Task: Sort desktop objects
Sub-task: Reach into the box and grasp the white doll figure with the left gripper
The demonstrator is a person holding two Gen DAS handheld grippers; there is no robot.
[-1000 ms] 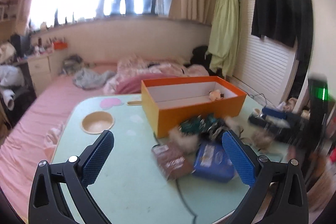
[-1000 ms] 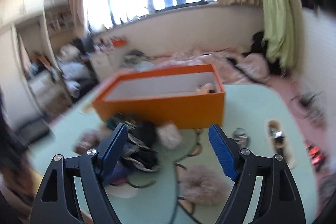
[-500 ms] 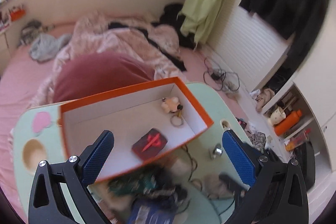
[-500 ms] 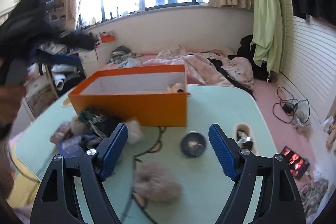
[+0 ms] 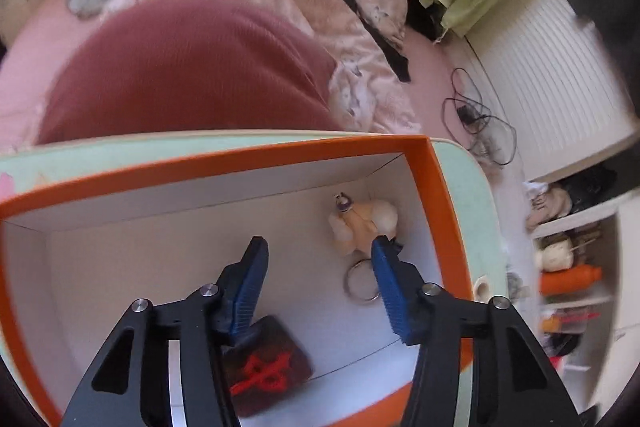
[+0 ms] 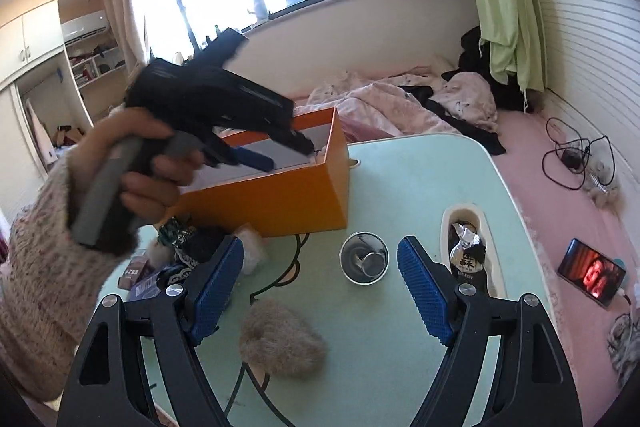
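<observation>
Orange box (image 5: 438, 187) on desk (image 6: 400, 171): dark pouch (image 5: 268, 367), keyring toy (image 5: 360, 223) inside | my left tool (image 5: 318, 247) closing on nothing; withdraw straight up | right tool (image 6: 320, 267) open, empty, above fluffy pompom (image 6: 280, 339).

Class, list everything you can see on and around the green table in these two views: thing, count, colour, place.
Box: 1, orange, on table.
Table: 1, pale green.
Plush keychain: 1, cream, inside box.
Pouch: 1, dark with red mark, inside box.
Cup: 1, clear, on table.
Fluffy puff: 1, beige, on table.
Phone: 1, lit, on floor.
Left tool: 1, black and blue, over box, closing on nothing.
Right tool: 1, open, above table.
Hand: 1, holding left tool.
</observation>
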